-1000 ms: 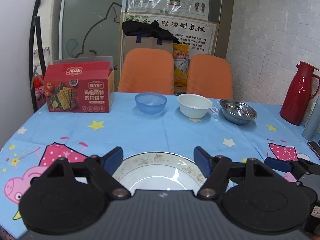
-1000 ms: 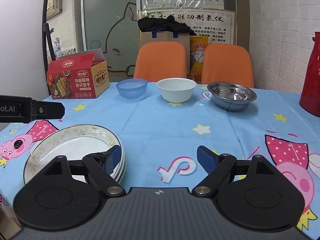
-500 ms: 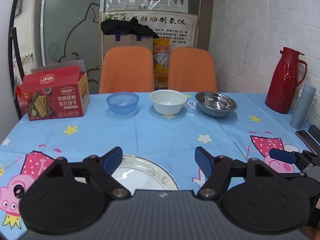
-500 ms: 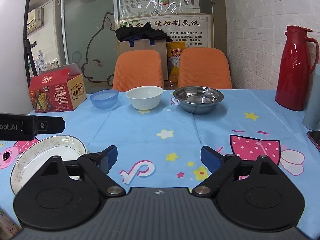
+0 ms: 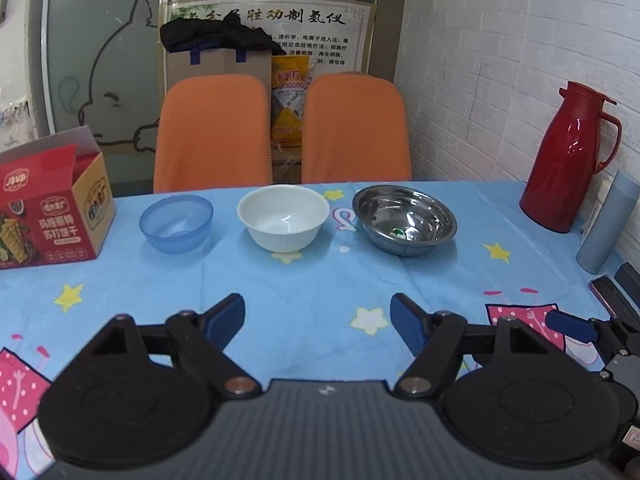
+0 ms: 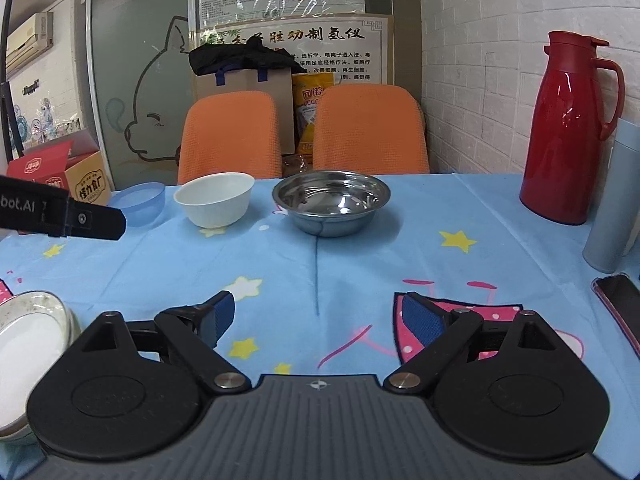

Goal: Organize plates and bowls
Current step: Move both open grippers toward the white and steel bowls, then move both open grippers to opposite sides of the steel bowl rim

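Three bowls stand in a row at the table's far side: a blue plastic bowl point(image 5: 176, 223), a white bowl point(image 5: 283, 222) and a steel bowl point(image 5: 404, 219). They also show in the right wrist view: the blue bowl point(image 6: 140, 203), the white bowl point(image 6: 216, 198), the steel bowl point(image 6: 331, 201). A stack of patterned white plates point(image 6: 28, 344) lies at the near left of the right wrist view. My left gripper point(image 5: 318, 322) is open and empty above the cloth. My right gripper point(image 6: 318, 318) is open and empty, right of the plates.
A red cracker box point(image 5: 48, 208) stands at the far left. A red thermos point(image 5: 568, 160), a grey-blue flask point(image 5: 608, 224) and a phone point(image 6: 622, 300) are at the right edge. Two orange chairs point(image 5: 212, 132) stand behind the table. The right gripper's fingertip point(image 5: 570, 325) shows in the left wrist view.
Both grippers have swung right and forward, away from the plates. The plates have left the left wrist view and slid to the left edge of the right wrist view. The bowls look closer.
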{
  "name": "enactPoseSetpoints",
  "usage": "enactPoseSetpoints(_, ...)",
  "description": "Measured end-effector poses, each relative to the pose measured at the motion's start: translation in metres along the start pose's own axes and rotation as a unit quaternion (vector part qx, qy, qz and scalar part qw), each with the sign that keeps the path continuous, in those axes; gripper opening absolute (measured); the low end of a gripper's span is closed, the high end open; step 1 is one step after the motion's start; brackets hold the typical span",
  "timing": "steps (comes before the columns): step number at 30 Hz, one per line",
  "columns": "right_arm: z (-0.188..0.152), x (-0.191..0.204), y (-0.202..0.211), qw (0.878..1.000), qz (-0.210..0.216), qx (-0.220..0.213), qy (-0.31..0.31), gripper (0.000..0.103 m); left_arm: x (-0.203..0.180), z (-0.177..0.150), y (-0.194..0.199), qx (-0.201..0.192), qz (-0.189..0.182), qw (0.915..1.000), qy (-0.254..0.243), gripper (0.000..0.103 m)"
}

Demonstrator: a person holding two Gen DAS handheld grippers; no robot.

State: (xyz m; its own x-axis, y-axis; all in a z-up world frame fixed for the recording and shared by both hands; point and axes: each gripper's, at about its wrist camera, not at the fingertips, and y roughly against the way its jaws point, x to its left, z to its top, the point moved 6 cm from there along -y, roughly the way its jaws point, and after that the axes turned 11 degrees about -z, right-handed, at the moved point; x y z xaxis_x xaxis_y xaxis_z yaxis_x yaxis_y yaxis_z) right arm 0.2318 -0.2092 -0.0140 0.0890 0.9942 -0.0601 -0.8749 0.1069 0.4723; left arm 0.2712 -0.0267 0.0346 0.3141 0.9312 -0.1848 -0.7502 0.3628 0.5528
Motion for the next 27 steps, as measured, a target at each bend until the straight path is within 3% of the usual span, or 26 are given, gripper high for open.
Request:
enactPoseSetpoints(8,0.024,-0.028,-0.036,1.0,-0.021,-0.004,0.02,0.103,0.0,0.03,-0.054,0.025,-0.027,0.999,0.024,0.073)
enactPoseSetpoints(17,0.064,-0.05,-0.088,1.0,-0.018,-0.006,-0.009,0.103,0.015,0.063,-0.105,0.037,-0.091,0.9862,0.133,0.073)
enactPoseSetpoints(22,0.07,-0.051,-0.115,1.0,-0.007,0.01,-0.02,0.103,0.01,0.069,-0.126,0.056,-0.097,0.9845,0.136,0.073)
enactPoseSetpoints(27,0.102,-0.061,-0.133,0.999,-0.007,0.001,-0.04,0.103,-0.006,0.118,-0.139,0.036,-0.114,0.9858,0.118,0.073)
